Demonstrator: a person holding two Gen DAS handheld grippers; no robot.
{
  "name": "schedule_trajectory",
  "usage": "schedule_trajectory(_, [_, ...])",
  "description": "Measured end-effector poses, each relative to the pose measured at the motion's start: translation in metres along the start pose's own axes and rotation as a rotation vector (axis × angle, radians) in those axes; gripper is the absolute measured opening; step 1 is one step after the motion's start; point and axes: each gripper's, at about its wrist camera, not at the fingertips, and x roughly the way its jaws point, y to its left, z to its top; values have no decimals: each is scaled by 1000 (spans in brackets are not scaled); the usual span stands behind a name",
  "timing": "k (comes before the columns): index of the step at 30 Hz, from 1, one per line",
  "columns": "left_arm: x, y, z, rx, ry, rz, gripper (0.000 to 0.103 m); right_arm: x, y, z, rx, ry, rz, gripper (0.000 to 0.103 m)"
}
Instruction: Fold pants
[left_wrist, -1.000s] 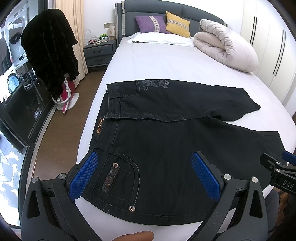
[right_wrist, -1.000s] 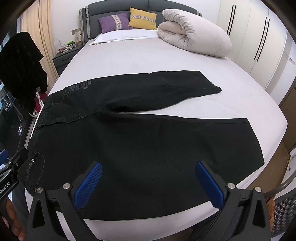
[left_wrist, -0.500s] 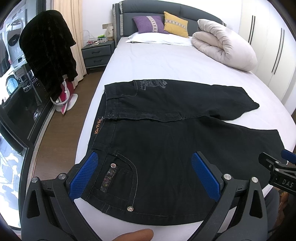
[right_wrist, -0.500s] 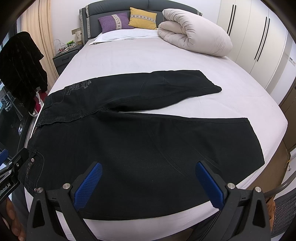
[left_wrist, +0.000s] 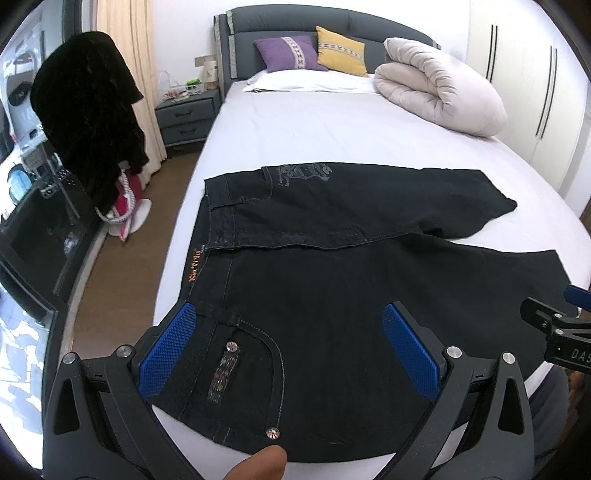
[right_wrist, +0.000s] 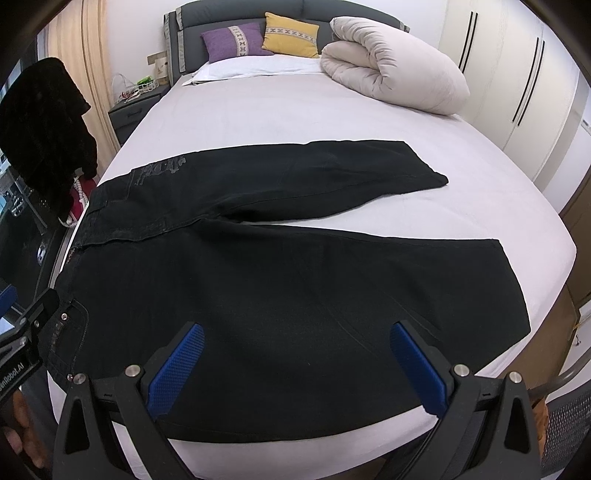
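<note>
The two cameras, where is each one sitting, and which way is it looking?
Left wrist view: sits on the open left gripper over the waistband end of the black pants, looking up the bed at the pillows; a fingertip shows.
Right wrist view: sits on the open right gripper over the leg end of the pants, looking the same way; a hand shows.
Both views share the pants, bed, rolled duvet and the other gripper.

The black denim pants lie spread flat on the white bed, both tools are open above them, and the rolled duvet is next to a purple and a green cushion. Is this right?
Not quite. The cushion beside the purple cushion is yellow, not green, as the right wrist view shows. The rest holds: black denim pants flat on the white bed, left tool and right tool open.
</note>
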Motion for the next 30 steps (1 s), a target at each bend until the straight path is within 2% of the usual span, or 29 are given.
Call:
schedule_trajectory(7, [36, 26, 21, 8, 58, -98, 103, 9, 8, 18, -50, -21, 39, 103])
schedule_trajectory(8, [44, 30, 26, 19, 62, -97, 103, 12, 11, 25, -70, -29, 51, 103])
schedule_trajectory(11, [52, 41, 39, 53, -21, -78, 103, 20, 19, 47, -119, -41, 73, 103])
schedule_trajectory(12, [56, 44, 45, 66, -19, -80, 103, 24, 21, 55, -133, -42, 79, 103])
schedule_trajectory(14, [72, 54, 61, 60, 36, -87, 103, 33, 26, 71, -158, -43, 98, 103])
schedule_trajectory(17, [86, 77, 87, -14, 34, -70, 103, 49, 34, 96, -203, -34, 162, 103])
schedule_trajectory(18, [93, 82, 99, -3, 25, -92, 103, 55, 37, 105, -225, -32, 198, 103])
schedule_trajectory(21, [126, 85, 135, 119, 27, -165, 103, 71, 46, 132, -330, -48, 315, 103])
schedule_trajectory(23, [158, 81, 160, 244, 58, -205, 103, 82, 54, 150, -444, -75, 381, 101])
schedule_trajectory(24, [171, 80, 169, 290, 74, -244, 103, 87, 57, 157, -490, -83, 409, 100])
schedule_trajectory(26, [200, 81, 190, 354, 97, -269, 103, 99, 62, 174, -569, -90, 453, 98])
schedule_trajectory(30, [250, 94, 223, 377, 152, -351, 103, 128, 68, 203, -639, -75, 506, 95])
